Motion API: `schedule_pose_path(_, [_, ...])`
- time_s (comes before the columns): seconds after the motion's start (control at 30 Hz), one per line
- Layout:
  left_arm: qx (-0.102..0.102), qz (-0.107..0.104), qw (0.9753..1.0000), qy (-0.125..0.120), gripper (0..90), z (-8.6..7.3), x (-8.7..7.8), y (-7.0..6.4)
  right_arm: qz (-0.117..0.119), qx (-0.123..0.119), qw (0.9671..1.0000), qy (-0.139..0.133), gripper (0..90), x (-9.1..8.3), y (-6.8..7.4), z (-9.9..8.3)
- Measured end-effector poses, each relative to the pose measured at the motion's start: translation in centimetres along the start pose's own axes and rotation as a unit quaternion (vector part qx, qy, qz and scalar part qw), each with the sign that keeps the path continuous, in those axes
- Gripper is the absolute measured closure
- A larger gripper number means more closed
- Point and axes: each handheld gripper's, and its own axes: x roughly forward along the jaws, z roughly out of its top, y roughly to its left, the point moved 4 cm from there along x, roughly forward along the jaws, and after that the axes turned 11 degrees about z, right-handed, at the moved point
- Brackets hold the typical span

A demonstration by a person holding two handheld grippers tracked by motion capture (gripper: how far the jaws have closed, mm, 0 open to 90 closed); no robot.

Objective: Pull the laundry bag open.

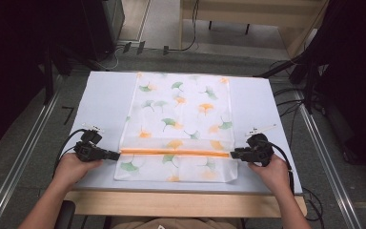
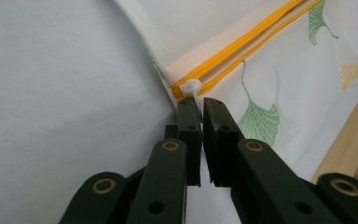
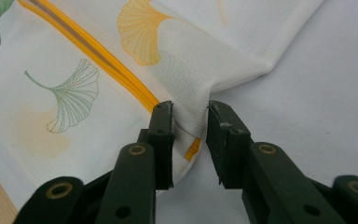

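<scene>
A white mesh bag (image 1: 176, 119) printed with green and orange ginkgo leaves lies flat on the table. An orange zipper (image 1: 174, 152) runs across it near the front. My left gripper (image 1: 116, 155) sits at the zipper's left end. In the left gripper view its jaws (image 2: 200, 103) are closed on the thin tab of the white zipper pull (image 2: 189, 87). My right gripper (image 1: 232, 153) is at the zipper's right end. There its jaws (image 3: 190, 108) pinch a bunched fold of the bag's edge (image 3: 191, 116), and the fabric puckers toward them.
The table top (image 1: 105, 95) is pale grey with a wooden front edge (image 1: 171, 202). Bare surface lies on both sides of the bag. Cables (image 1: 290, 109) and dark stands surround the table on the floor.
</scene>
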Motion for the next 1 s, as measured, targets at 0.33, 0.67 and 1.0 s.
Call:
schedule_pose_path(0.33, [0.008,0.003,0.9998,-0.02,66.7,0.3,-0.3,-0.5,-0.004,-0.007,0.9998,-0.018,65.7,-0.5,0.3,0.1])
schedule_pose_path(0.67, [0.009,0.006,0.9986,-0.052,47.3,0.5,-1.0,-0.6,-0.007,-0.009,0.9988,-0.048,61.7,-1.5,0.1,0.2])
schedule_pose_path(1.0, [0.01,0.028,0.9975,-0.065,44.9,-0.1,-2.2,-0.5,-0.011,-0.013,0.9978,-0.064,59.5,-2.0,0.1,0.2])
